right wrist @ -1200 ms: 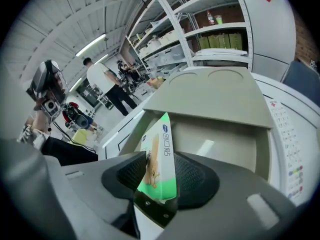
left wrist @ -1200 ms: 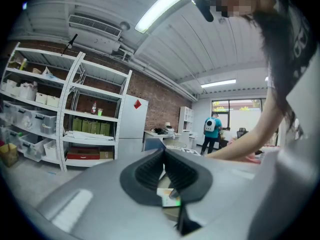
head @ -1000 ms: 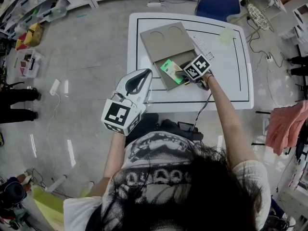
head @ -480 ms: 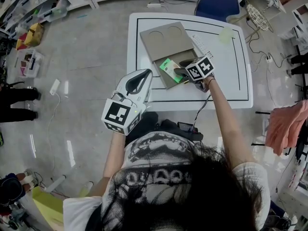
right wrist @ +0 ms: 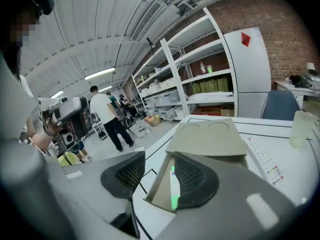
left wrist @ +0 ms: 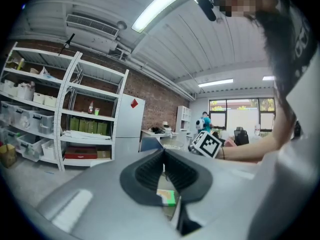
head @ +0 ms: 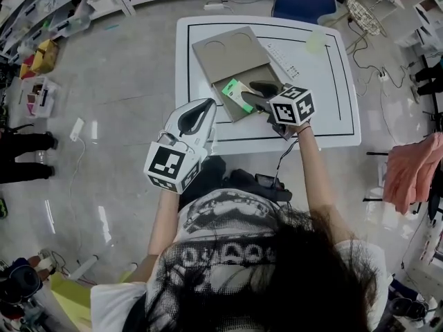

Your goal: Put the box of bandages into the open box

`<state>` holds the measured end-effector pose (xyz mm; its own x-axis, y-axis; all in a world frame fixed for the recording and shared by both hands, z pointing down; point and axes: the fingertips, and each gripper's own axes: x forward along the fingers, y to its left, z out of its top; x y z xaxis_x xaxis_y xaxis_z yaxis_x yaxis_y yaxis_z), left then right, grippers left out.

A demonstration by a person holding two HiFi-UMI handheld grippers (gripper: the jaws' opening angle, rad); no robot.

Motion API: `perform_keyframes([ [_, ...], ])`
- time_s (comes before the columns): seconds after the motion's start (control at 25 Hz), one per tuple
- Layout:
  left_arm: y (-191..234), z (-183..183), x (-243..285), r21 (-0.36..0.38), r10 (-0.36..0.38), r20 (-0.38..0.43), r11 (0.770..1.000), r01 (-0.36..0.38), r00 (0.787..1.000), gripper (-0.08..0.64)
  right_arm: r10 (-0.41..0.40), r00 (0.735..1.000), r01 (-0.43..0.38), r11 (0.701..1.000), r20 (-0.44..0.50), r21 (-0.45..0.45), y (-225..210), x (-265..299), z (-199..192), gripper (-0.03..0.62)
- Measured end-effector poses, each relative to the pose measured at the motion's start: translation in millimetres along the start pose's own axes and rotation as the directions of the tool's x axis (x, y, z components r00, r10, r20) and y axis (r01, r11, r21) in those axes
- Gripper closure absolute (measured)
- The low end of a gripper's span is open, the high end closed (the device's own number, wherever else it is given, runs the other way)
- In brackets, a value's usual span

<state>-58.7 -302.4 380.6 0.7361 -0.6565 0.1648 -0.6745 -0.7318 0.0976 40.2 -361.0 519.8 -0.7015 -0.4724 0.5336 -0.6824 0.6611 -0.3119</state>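
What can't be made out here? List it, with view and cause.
- Bandage box: print too small in the head view; in the right gripper view a jaw of the right gripper, closing with nothing between its jaws, covers most of it.
- Open box: its floor lies partly under that gripper in the head view.
- Left gripper view: the shut left gripper hides all but the bandage box's green corner.
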Motion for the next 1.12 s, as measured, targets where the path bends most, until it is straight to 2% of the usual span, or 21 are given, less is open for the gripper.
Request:
perform_keyframes([
  [0.24,-16,0,-1,0.003,-0.012,-0.002,1.000,0.012,1.000,0.560,-0.013,0.989,0.012,1.000,0.144,0.008,33,-38,15,0.409],
  [0.52,-39,-4,-5,0.002,-0.008,-0.012,1.000,0.008,1.000,0.560,-0.039,0.960,0.027,0.999,0.279,0.047,64,-85,17,0.428],
  [1.12,-111,-24,-21,-0.027,0.045,-0.030,0.999,-0.046,0.999,0.560,-0.021,0.944,0.003,0.998,0.328,0.055,113,-155,-38,0.477],
])
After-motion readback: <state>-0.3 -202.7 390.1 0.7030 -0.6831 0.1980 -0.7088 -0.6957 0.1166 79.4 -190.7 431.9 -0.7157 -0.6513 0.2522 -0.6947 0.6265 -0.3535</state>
